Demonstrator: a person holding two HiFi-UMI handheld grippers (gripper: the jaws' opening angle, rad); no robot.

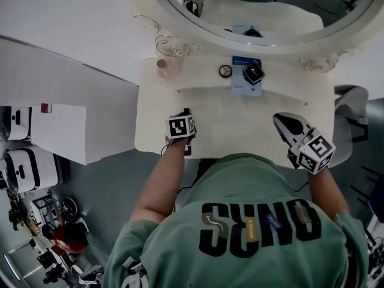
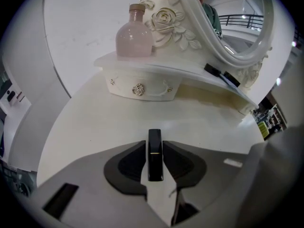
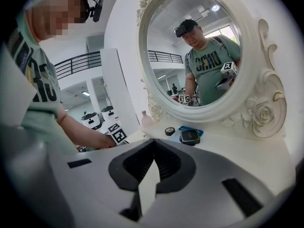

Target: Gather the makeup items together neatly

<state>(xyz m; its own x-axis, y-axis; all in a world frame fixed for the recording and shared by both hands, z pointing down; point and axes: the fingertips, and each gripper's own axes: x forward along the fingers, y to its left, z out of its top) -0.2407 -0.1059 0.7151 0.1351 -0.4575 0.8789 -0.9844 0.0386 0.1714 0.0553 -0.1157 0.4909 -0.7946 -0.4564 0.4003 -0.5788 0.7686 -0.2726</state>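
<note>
- While the left gripper (image 2: 154, 142) points steeply down over the near left part of the white tabletop (image 1: 240, 131), its jaws are clamped on a slim black tube (image 2: 155, 167) that runs lengthwise between the pads. Whether the tube's lower end touches the tabletop cannot be told.
- The right gripper (image 3: 154, 139) is held over the near right edge of the tabletop, well apart from the left one. Its jaws are pressed together tip to tip with nothing between them, and it faces the mirror.
- On the far side, a raised shelf (image 1: 192, 77) runs along the foot of the mirror. Its front carries a small drawer (image 2: 138, 88) with a floral knob, and this step stands between the tube and the things on the shelf.
- A pink bottle (image 2: 135, 34) stands upright at the left end of the shelf, just beside the carved rose of the mirror frame.
- Right of the bottle and apart from it lies a round compact (image 1: 225, 71). Just right of that is a flat blue case (image 1: 240, 87) with a square black compact (image 1: 253, 72) resting on it, turned cornerwise.
- The oval mirror (image 3: 199, 51) reflects the person in a green shirt and the marker cubes of both grippers.
- Left of the tabletop, a white panel (image 1: 60, 131) and white machines stand on the floor.
</note>
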